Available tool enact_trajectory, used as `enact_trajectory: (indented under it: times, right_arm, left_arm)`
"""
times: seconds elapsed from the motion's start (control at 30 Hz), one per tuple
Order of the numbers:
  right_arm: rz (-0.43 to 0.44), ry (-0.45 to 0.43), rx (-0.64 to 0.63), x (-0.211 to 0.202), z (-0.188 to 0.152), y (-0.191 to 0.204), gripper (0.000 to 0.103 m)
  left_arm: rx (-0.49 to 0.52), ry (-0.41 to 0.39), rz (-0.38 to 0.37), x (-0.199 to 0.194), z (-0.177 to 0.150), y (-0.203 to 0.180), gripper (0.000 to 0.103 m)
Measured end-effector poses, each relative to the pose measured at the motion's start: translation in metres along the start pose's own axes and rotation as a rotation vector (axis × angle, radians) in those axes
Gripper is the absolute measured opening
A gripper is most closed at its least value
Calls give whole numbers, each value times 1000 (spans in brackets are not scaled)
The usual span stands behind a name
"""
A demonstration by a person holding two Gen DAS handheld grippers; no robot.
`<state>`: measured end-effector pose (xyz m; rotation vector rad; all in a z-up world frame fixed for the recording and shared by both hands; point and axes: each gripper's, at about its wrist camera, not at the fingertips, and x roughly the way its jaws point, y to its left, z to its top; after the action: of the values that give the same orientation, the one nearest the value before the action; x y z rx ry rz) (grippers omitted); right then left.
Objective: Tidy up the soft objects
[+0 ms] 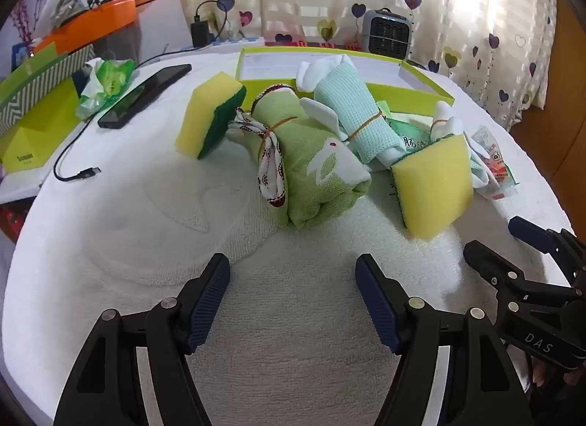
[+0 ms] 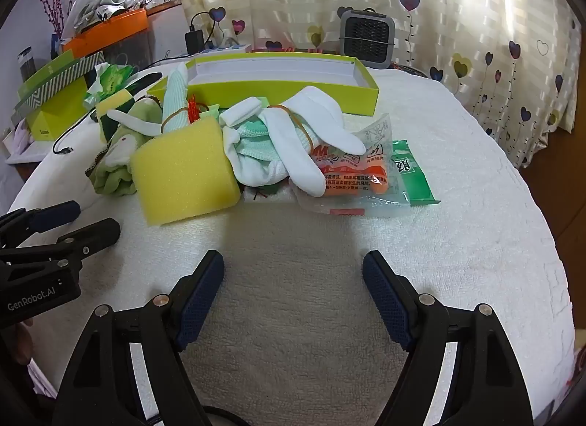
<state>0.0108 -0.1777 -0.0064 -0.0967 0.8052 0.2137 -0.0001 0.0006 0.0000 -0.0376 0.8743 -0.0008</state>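
A pile of soft things lies on the white towel-covered table [image 1: 146,228]. It holds a rolled green towel [image 1: 315,177] tied with a rubber band, a mint rolled cloth [image 1: 351,111], white socks [image 2: 300,140] and two yellow-green sponges [image 1: 208,115] [image 1: 432,184]. Behind the pile sits an empty lime box lid [image 2: 278,91]. My left gripper [image 1: 293,294] is open over bare towel in front of the green roll. My right gripper [image 2: 293,290] is open too, short of the near sponge [image 2: 183,169] and the socks. Each gripper shows at the edge of the other's view.
Plastic packets [image 2: 366,173] lie at the pile's right. A black phone [image 1: 146,93], a USB cable [image 1: 73,169], a green tissue pack [image 1: 106,82] and lime boxes [image 1: 36,126] are at the left. A small grey heater [image 2: 366,38] stands before the heart-print curtain.
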Motion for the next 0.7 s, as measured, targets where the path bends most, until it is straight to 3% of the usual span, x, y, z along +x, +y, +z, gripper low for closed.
enact_trajectory:
  times: [0.7]
  right_arm:
    - [4, -1, 3, -1, 1, -4, 79]
  left_arm:
    - [1, 2, 4, 0, 0, 0, 71]
